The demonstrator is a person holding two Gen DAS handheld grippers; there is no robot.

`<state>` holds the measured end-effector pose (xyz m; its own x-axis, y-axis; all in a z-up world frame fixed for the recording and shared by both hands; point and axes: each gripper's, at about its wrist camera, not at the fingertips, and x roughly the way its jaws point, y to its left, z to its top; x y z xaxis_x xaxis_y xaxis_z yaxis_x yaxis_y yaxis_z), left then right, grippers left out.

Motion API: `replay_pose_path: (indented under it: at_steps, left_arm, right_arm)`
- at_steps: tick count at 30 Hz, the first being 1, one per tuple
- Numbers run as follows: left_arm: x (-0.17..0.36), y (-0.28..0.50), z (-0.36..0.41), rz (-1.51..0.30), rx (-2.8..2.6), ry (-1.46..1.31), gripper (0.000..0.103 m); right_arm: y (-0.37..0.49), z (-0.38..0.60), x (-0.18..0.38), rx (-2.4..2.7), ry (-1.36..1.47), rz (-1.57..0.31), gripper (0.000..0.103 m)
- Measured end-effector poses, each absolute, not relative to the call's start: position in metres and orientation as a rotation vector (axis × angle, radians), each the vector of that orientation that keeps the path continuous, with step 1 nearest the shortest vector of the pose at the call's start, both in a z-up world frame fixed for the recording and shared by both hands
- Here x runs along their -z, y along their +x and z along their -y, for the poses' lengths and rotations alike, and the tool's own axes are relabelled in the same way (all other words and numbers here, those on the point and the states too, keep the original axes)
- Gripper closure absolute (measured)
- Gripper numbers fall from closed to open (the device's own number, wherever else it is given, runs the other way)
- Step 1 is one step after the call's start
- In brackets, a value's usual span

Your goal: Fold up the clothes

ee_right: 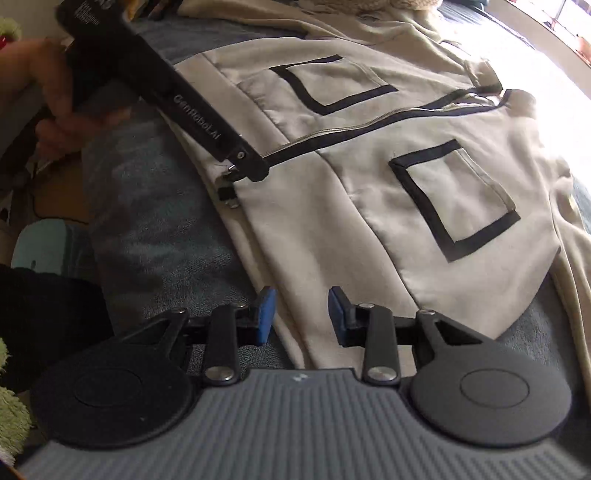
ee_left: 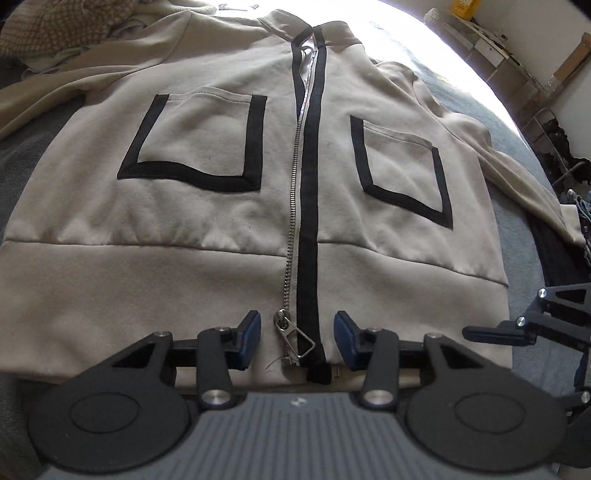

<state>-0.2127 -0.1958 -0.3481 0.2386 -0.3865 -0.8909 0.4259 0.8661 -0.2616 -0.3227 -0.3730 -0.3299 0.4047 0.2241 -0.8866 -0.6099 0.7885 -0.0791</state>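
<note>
While the beige jacket [ee_left: 221,229] lies front-up and zipped on the bed [ee_right: 155,221], hem toward the person and collar away, both grippers sit at the hem; folding proper has not begun, by my judgement.

Left gripper [ee_left: 297,341]: blue pads apart, straddling the zipper pull [ee_left: 286,332] and black placket at hem centre; nothing pinched between them; pitched steeply down at the cloth; in the right wrist view it comes in from 10 o'clock, a hand [ee_right: 55,99] round its handle, tip at the zip's bottom end.

Right gripper [ee_right: 301,314]: pads apart, hem edge running between them near the jacket's corner, not clamped so far as I can tell; in the left wrist view it shows at 3 o'clock, off the hem's right end.

Sleeves: one trails off at 3 o'clock, the other at 10 o'clock toward a knitted heap [ee_left: 55,26]; both unfolded.

Doing the step well, my reading: the hem looks flat enough, so take hold at the outer edges rather than at the zip, where metal gives the pads a poor bite; catch both layers of the hem band, pads fully over the edge; bring sleeves inward first, then fold hem toward collar; keep both grippers level with each other so the fold line stays square to the zipper.
</note>
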Motion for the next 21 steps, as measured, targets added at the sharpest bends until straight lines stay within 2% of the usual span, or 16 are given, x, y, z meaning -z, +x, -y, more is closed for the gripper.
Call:
replay_pose_path:
  at_steps: [4,16,17,18,19,21]
  left_arm:
    - [0.351,-0.212,0.2,-1.213,0.581,0.061,0.067]
    - [0.355,-0.218,0.206,-1.203,0.578,0.082,0.068]
    - [0.354,-0.219,0.206,-1.2,0.578,0.082,0.07]
    - [0.354,-0.22,0.206,-1.197,0.578,0.079,0.073]
    - [0.354,-0.221,0.206,-1.192,0.58,0.078,0.076]
    - [0.352,-0.223,0.207,-1.181,0.583,0.089,0.078]
  right_arm:
    - [-0.323,0.354,0.345,-0.571,-0.562,-0.989,0.073]
    - [-0.331,0.339,0.356,-0.636,-0.776,-0.956,0.076]
    - [-0.329,0.339,0.356,-0.621,-0.768,-0.954,0.077]
    - [-0.328,0.34,0.356,-0.606,-0.759,-0.953,0.088]
    - [-0.326,0.34,0.355,-0.595,-0.748,-0.952,0.093]
    - [-0.325,0.342,0.351,-0.578,-0.731,-0.947,0.099]
